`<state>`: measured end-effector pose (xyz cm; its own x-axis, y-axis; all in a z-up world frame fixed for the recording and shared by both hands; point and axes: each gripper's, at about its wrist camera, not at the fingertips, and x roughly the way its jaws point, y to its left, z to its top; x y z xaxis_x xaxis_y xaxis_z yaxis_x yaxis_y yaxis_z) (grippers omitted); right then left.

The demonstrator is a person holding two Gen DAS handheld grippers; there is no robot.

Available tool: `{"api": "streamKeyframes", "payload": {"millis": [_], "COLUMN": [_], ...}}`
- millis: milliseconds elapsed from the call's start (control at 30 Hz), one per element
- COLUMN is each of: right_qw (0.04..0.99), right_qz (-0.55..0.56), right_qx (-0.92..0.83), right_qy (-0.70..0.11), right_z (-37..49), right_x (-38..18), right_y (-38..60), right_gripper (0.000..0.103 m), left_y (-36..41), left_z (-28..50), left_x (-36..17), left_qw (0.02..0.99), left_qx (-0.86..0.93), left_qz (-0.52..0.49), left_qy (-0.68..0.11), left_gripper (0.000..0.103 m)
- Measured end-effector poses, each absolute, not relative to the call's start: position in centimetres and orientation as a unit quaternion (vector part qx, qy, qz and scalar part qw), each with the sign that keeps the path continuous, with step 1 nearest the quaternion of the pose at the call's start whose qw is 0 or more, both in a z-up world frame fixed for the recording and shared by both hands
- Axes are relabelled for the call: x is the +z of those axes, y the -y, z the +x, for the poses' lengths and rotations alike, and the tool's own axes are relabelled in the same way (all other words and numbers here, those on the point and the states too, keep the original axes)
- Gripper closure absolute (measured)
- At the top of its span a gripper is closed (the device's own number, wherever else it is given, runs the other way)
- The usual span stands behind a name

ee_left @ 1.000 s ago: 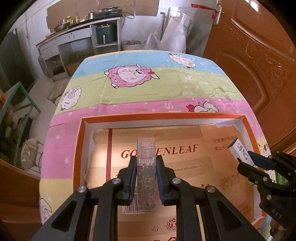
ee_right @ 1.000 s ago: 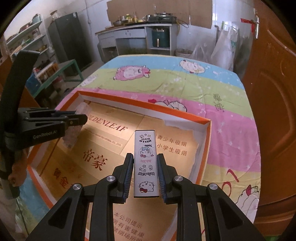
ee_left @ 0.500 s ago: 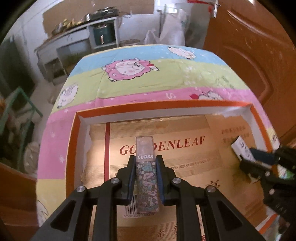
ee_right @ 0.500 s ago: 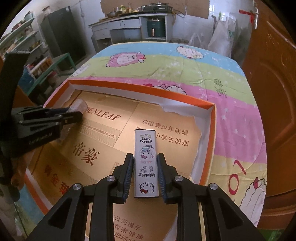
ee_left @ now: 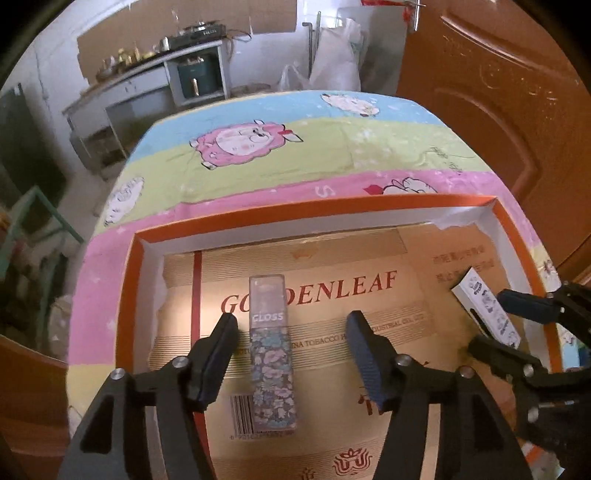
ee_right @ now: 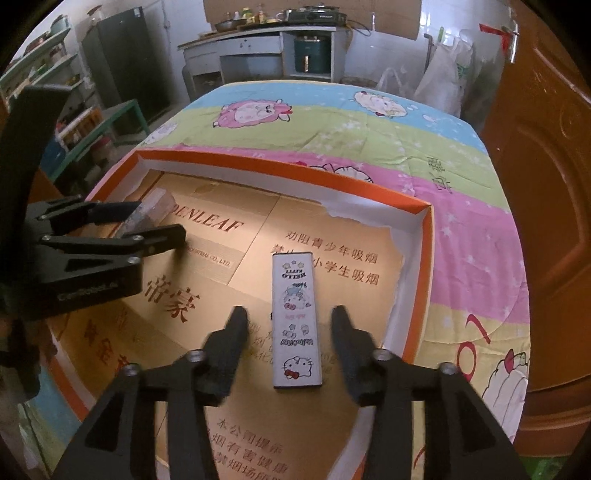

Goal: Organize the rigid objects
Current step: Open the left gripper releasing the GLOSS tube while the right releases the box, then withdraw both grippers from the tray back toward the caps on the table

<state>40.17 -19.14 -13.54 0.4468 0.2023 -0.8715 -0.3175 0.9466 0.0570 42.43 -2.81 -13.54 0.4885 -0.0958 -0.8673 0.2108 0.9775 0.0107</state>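
Note:
A floral lip gloss box with a clear "GLOSS" top lies flat on the cardboard floor of the orange-rimmed tray. My left gripper is open, its fingers apart on either side of the box and not touching it. A white Hello Kitty box lies flat in the tray's right part. My right gripper is open around it, fingers apart. The Hello Kitty box also shows in the left wrist view, and the gloss box in the right wrist view.
The tray sits on a table under a pastel sheep-print cloth. A brown door stands at the right. A counter with cookware and a dark fridge stand beyond the table.
Both grippers have opened and let go of their boxes. The gloss box and the Hello Kitty box now lie on the tray floor.

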Motion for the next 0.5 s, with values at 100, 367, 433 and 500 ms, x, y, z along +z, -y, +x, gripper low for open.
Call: {"api": "streamKeyframes", "payload": {"millis": [100,367,433,500], "right_qw": [0.851,0.864,0.869,0.875], "right_qz": [-0.064,-0.045,-0.039,-0.035], "right_qx": [0.149,0.143,0.144,0.142], "right_qy": [-0.5,-0.481,-0.472,-0.461], "right_z": [39.7,38.5,37.8,37.1], "right_x": [-13.6,-12.2,-11.5,-10.7], "right_y": [19.2,20.3,20.6,20.8], "right_gripper": [0.052,0.044,0.041,0.041], "left_y": [2.1,0.9,0.4,0.1], "left_z": [42.7,42.3,41.6,40.6], "left_x": [-13.6,-12.9,-11.8,-10.4], "left_qw": [0.86,0.863,0.873,0.884], "left_qx": [-0.095,-0.109,-0.109,-0.108], "left_qz": [0.037,0.002,-0.011,-0.014], "left_qy": [-0.5,-0.493,-0.476,-0.455], "left_gripper": [0.04,0.041,0.041,0.04]}}
